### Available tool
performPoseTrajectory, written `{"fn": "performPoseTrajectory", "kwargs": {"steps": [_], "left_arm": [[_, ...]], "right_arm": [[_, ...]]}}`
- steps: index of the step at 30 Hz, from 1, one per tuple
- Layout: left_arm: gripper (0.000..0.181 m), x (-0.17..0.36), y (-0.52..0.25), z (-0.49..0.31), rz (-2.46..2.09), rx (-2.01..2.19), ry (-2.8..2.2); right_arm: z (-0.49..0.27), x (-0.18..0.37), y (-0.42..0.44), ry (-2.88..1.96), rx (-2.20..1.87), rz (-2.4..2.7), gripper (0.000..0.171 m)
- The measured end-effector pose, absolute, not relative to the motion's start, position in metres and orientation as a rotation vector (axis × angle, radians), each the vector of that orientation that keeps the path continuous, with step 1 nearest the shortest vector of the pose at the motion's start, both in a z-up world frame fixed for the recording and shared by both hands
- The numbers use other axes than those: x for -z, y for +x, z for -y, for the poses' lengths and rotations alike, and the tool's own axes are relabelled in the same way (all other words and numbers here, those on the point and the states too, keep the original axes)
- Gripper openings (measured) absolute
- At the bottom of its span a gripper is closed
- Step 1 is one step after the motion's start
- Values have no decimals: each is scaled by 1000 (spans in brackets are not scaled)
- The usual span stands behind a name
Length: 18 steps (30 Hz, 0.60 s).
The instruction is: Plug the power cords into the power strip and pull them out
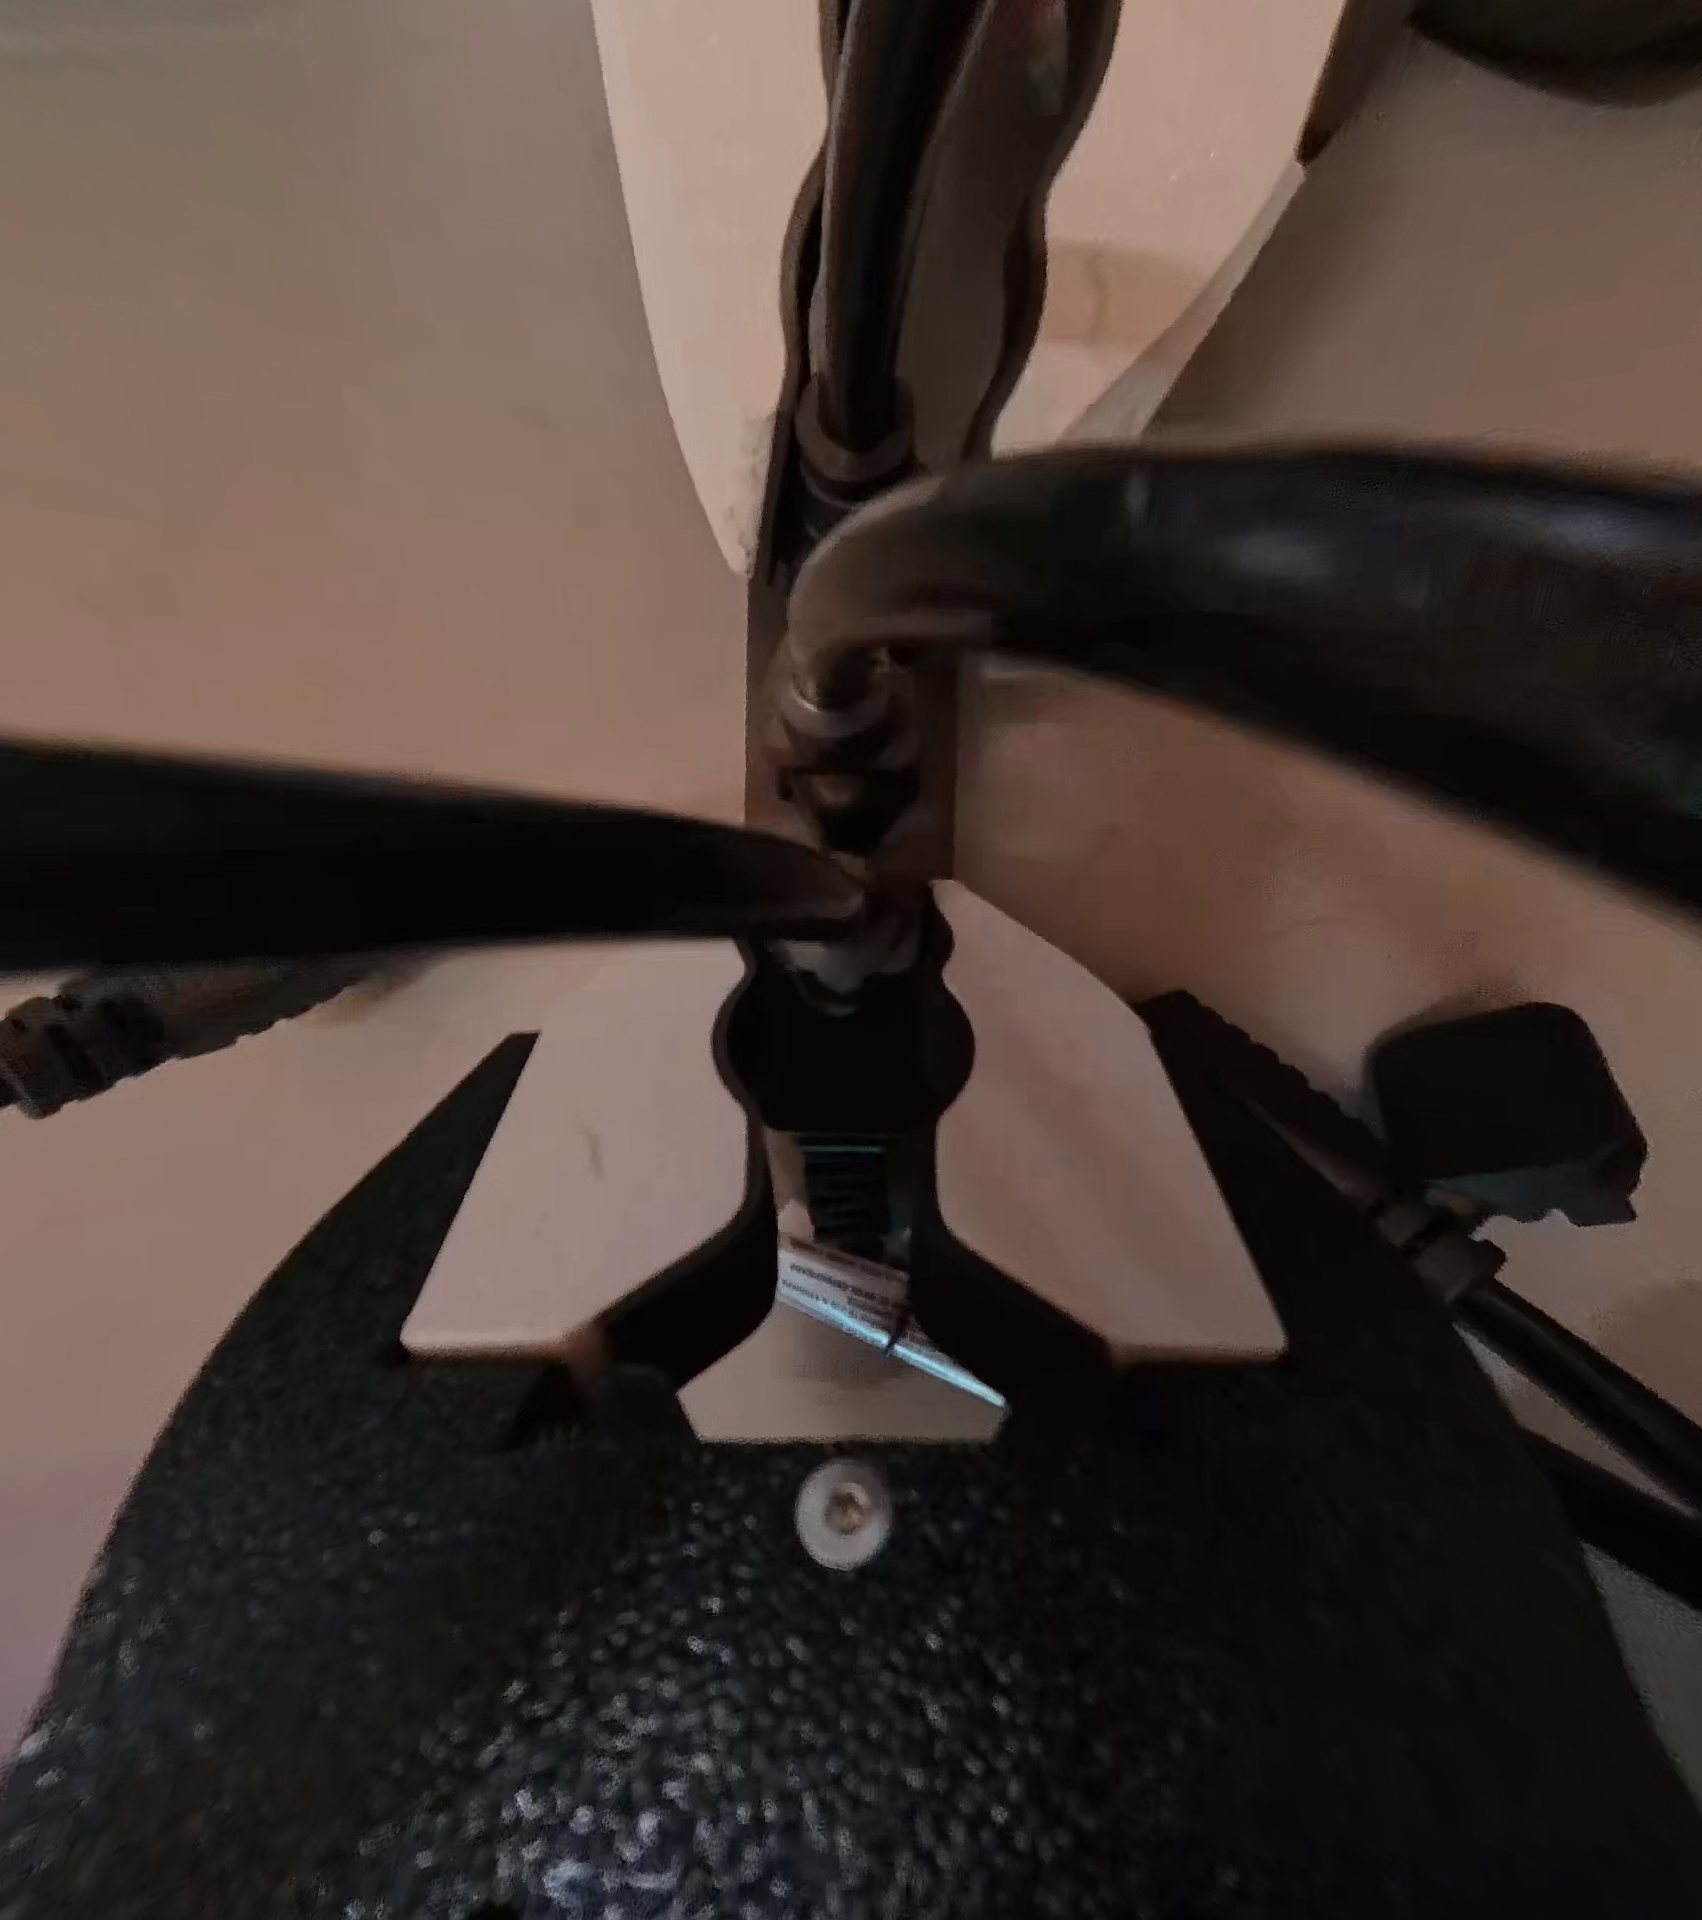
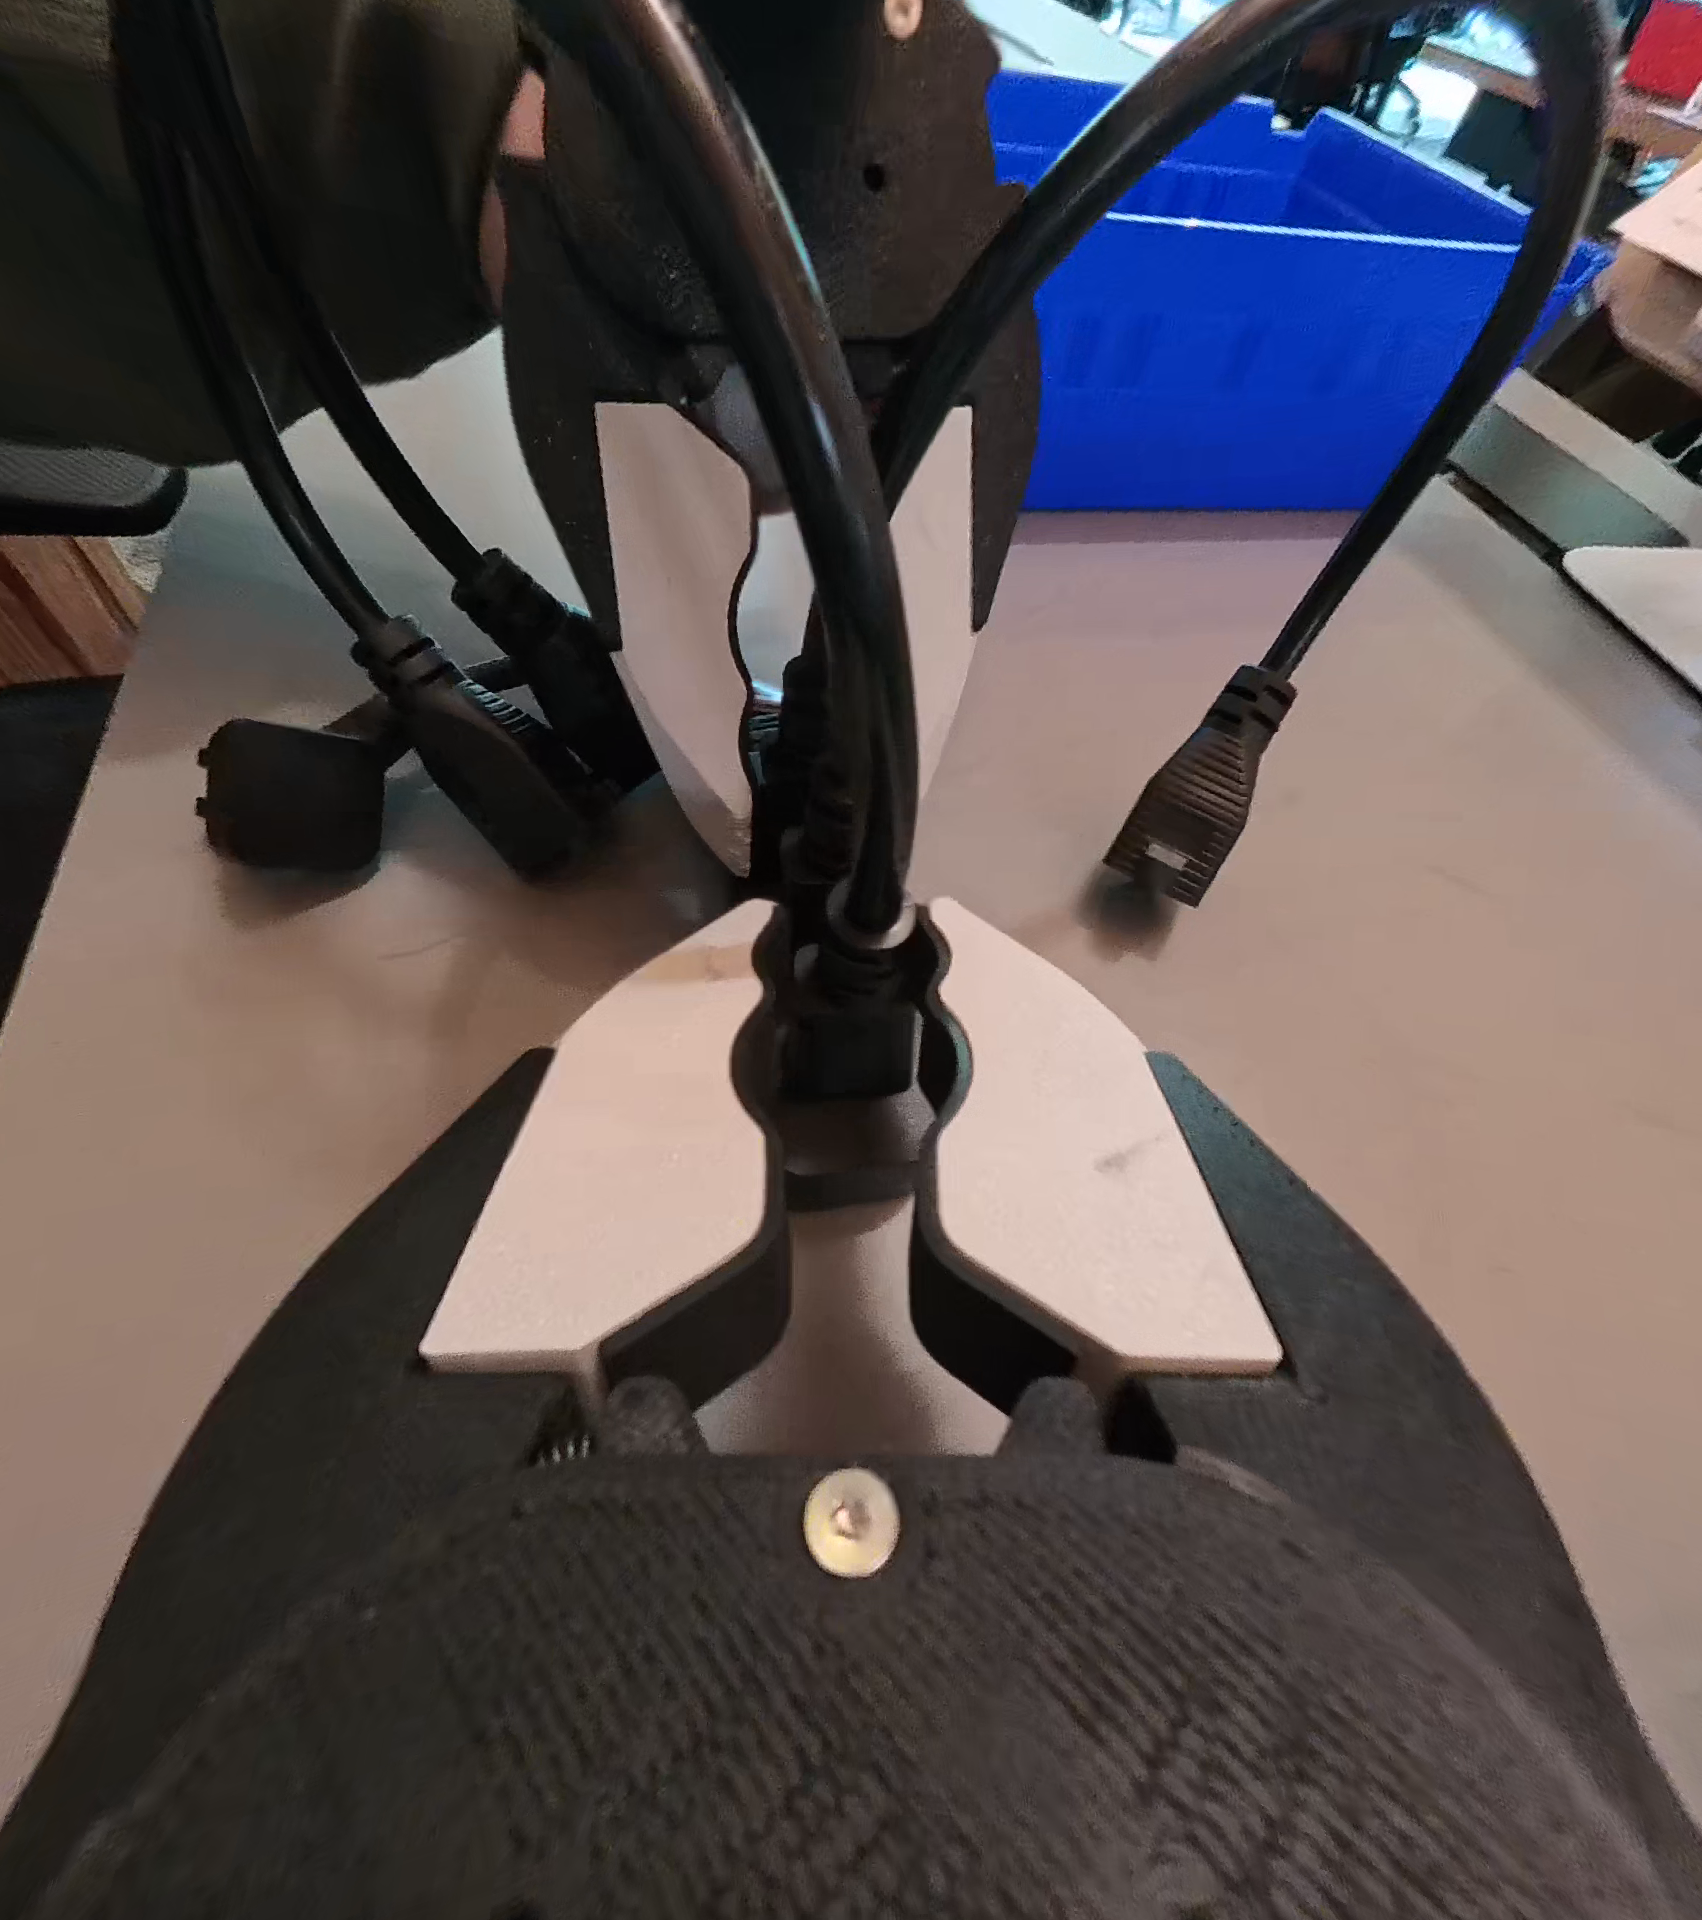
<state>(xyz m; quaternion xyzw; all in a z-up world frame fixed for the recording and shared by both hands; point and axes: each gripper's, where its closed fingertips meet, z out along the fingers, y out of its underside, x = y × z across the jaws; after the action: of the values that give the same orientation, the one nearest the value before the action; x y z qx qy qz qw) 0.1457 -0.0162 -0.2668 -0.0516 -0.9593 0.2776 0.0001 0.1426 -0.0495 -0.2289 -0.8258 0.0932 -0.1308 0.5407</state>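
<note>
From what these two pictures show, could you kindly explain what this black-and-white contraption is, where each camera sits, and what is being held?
There is no robot here: a person holds a two-finger gripper in each hand, and a wide-angle camera on each looks forward along its fingers.

In the right wrist view, the right gripper is shut on a black plug, whose cord arches upward. Facing it is the left gripper, seen from the front, also closed around cords. On the grey table lie more black plugs: a ribbed cord end to the right and a cluster of plugs to the left. A blue bin stands behind.

The left wrist view is very close and blurred: the left gripper is shut on a cord's ribbed collar. I cannot make out a power strip.
</note>
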Motion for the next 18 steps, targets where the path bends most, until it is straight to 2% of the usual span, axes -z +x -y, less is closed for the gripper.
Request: {"fn": "performPoseTrajectory", "kwargs": {"steps": [5,13,18], "left_arm": [[26,266,144,19,2936,-1052,-134],[26,266,144,19,2963,-996,-151],[38,266,144,14,3027,-858,-184]], "right_arm": [[52,228,142,-1941,278,-226,16],[53,229,142,-1944,248,-273,16],[53,229,141,-1968,270,-268,16]]}}
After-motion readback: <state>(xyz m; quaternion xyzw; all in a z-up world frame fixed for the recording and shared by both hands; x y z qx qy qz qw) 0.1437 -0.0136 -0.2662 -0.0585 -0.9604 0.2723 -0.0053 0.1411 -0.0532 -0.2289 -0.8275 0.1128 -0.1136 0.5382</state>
